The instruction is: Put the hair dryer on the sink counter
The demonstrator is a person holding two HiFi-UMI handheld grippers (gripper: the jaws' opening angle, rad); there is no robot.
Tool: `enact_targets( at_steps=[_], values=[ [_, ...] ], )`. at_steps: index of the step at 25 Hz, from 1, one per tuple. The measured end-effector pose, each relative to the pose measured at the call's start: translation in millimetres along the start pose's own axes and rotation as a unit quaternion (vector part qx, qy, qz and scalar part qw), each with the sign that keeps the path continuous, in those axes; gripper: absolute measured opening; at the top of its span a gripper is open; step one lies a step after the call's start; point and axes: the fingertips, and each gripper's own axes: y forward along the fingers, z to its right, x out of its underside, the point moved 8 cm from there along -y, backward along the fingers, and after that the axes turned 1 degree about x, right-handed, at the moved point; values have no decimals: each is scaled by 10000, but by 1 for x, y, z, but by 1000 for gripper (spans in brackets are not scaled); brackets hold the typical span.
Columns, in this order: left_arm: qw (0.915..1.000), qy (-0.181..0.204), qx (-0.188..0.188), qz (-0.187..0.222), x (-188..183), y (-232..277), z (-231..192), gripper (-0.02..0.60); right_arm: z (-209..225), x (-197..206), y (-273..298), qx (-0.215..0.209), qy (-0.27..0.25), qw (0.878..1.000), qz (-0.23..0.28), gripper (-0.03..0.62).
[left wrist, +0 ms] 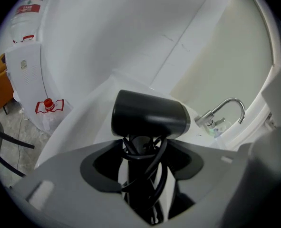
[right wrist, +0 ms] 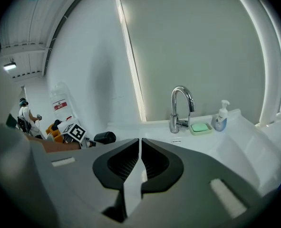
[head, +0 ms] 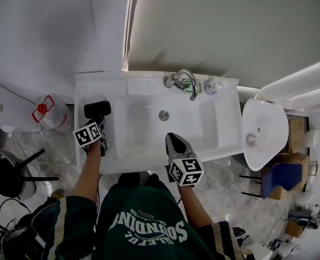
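Note:
The black hair dryer (head: 97,109) is over the left end of the white sink counter (head: 86,85). My left gripper (head: 95,128) is shut on its handle, which has the cord wound round it. In the left gripper view the barrel (left wrist: 150,114) lies crosswise above the jaws and the handle (left wrist: 141,172) runs down between them. I cannot tell whether the dryer rests on the counter. My right gripper (head: 173,138) hovers over the basin's front edge, shut and holding nothing (right wrist: 140,144). The right gripper view shows the dryer (right wrist: 104,137) at the far left.
A chrome faucet (head: 184,83), a green soap dish (right wrist: 200,127) and a soap bottle (right wrist: 220,115) line the back of the counter. A toilet (head: 262,129) stands to the right. A clear water jug with a red cap (head: 43,112) sits on the floor at the left.

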Motion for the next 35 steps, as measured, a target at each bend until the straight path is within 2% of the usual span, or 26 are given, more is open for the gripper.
enact_targets(
  at_steps=[4,10,15,21,27,29,32,35],
  values=[
    [9998,-127,-163,-17,2,5,-6,310,4,5,-8,104,37,9999,-21,6],
    [9998,-160,-77,2,2,11,-8,312,14,9,-14,148,126,9998,-30,6],
    [9996,-229,-148,17,2,2,-10,335,22,6,-9,-40,125,9999,-52,6],
    [9990,-31,-211,396,-2,-29,4,337,33,-13,5,-377,19,9993,7,6],
    [9952,477,-46,849,-15,-64,43,336,42,-28,18,-661,-73,9978,62,6],
    [9924,730,141,982,-16,-72,64,334,47,-32,19,-724,-100,9973,90,6],
    [9828,1193,710,1217,-20,-82,103,333,54,-39,22,-816,-138,9964,159,6],
    [9710,1663,997,1400,-23,-90,139,299,59,-47,22,-891,-172,9956,224,6]
  ],
)
